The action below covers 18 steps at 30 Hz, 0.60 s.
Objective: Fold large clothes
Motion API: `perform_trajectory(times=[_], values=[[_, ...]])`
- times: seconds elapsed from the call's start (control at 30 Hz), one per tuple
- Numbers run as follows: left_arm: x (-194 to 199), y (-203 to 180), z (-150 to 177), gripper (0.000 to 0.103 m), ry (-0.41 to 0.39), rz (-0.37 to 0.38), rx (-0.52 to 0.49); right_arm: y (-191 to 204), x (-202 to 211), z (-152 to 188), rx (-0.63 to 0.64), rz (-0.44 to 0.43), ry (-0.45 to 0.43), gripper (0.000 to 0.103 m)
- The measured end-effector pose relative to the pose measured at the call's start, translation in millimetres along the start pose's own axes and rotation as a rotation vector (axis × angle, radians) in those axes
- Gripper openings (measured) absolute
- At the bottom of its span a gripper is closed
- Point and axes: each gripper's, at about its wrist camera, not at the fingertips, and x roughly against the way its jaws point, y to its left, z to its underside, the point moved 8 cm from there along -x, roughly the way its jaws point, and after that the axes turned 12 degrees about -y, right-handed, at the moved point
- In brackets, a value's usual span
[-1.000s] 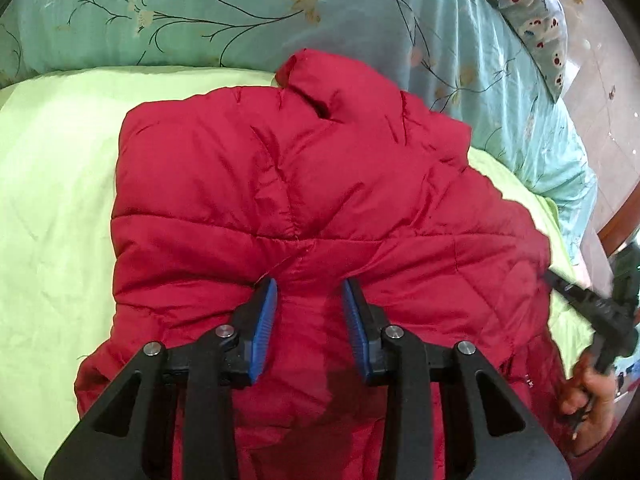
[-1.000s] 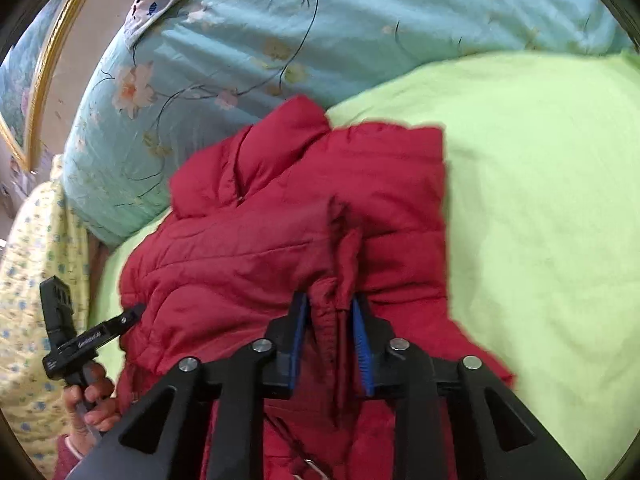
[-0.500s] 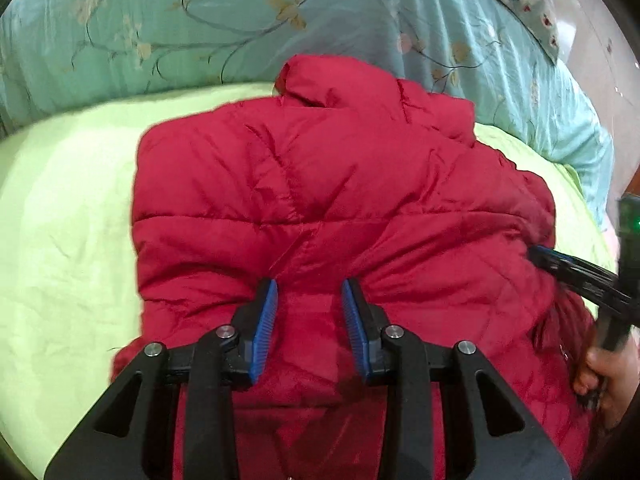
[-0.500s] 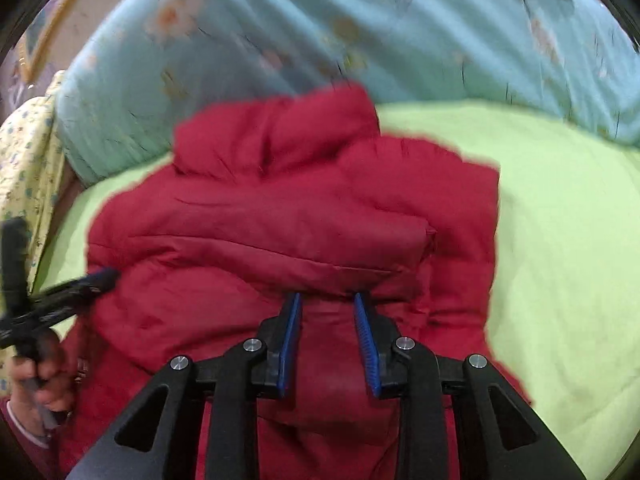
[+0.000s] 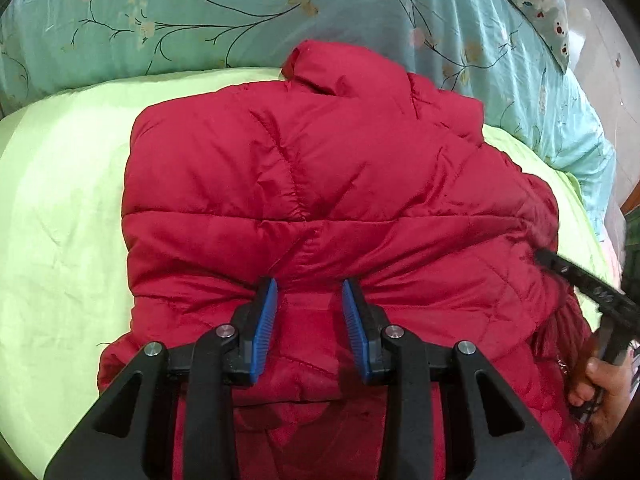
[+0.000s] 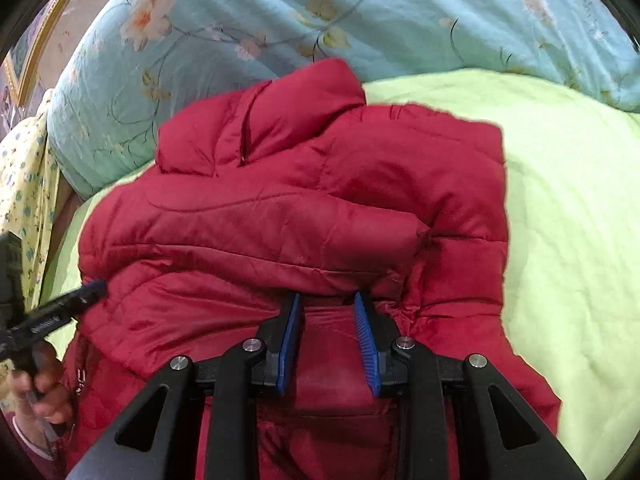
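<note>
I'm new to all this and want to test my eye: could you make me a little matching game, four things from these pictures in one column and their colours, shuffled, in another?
Things:
1. jacket
2. bedsheet
3. flowered quilt
4. gripper pads

Colours:
A. pale turquoise with branches and blossoms
B. bright blue
C. deep red
D. light green

Pairs: 1-C, 2-D, 3-A, 4-B
</note>
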Motion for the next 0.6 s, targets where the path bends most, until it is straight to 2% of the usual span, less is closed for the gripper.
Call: perform_trajectory(times=[0.07,0.13,0.2,0.6], values=[[0,-1,1,0.033,-0.001,-0.003,-0.01,3,5,-5,0.011,0.008,-0.031,0.031],[2,-1,2,0.033,-0.004,-0.003,-0.01,-4,-2,2,0.038,0.057,0.011,0.031],[1,-1,3,0.033,-0.009,-0.012,-0.012,-10,-14,14,0.04,0.044,0.067,0.03],[18,0,11,0.033,-0.021,-0.025,-0.009,-15,-17,17,-0.004,0.005,0.05,0.028]])
